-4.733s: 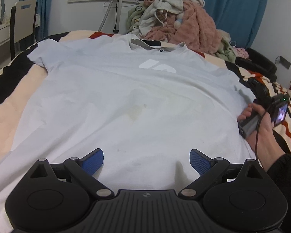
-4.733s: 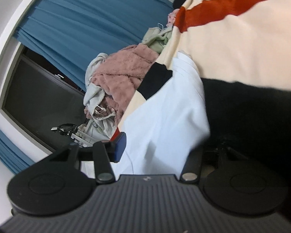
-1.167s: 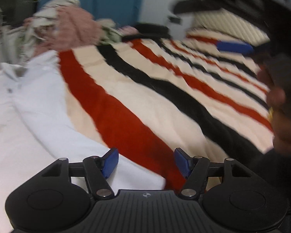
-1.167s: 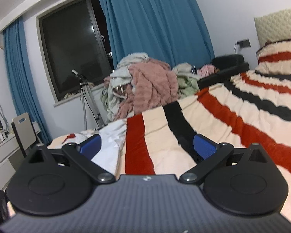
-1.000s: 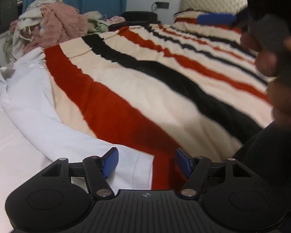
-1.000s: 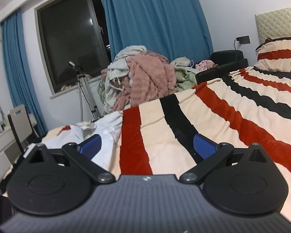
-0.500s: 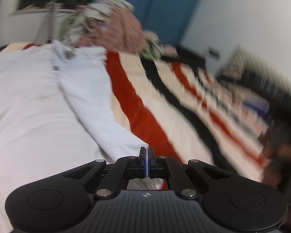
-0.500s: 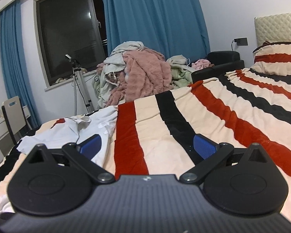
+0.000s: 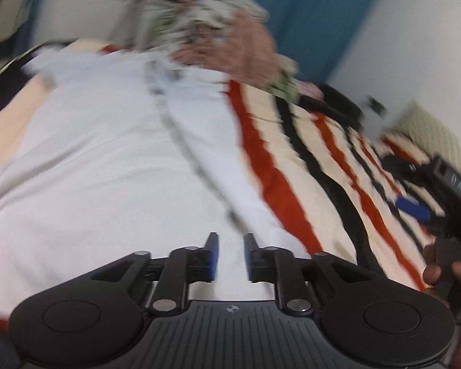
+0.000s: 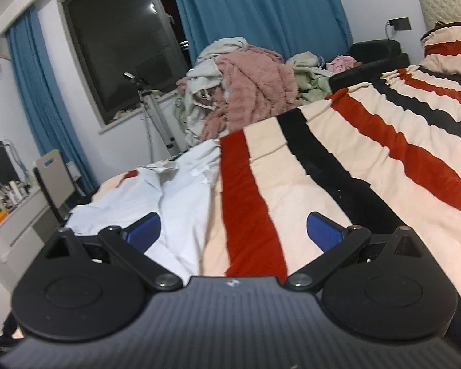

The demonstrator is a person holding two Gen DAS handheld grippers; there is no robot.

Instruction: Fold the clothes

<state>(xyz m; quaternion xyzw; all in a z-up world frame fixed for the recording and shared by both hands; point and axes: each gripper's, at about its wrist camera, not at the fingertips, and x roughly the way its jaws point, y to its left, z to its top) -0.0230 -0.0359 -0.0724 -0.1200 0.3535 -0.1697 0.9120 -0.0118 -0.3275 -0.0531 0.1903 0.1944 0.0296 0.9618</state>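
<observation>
- My left gripper has its two blue-padded fingers drawn near each other with a narrow gap between them; white cloth shows through the gap, and I cannot tell whether any of it is pinched.
- The left wrist view is smeared with blur, so fine detail is lost.
- The pale blue-white short-sleeved T-shirt lies spread on the bed from 9 to 12 o'clock of my left gripper, reaching right under its fingers.
- A strip along the shirt's right side is folded over onto the body, with a dark crease line running from 12 o'clock down to the fingertips.
- The cream blanket with red and black stripes covers the bed from 1 to 3 o'clock of that gripper.
- At 3 o'clock in the left wrist view I see my right hand around the black handle of the other tool.
- My right gripper is spread wide, its blue pads well apart and holding nothing.
- It hangs just over the striped blanket, where a red stripe runs between the fingers.
- From the right wrist view the T-shirt lies at 10 to 11 o'clock, its edge touching the red stripe, its collar end toward the window.
- A heap of pink, grey and green clothes sits at 12 o'clock past the bed's far end.
- Behind it are blue curtains and a dark window.
- A grey tripod stands at 11 o'clock.
- A white chair stands at 10 o'clock beside a white dresser.
</observation>
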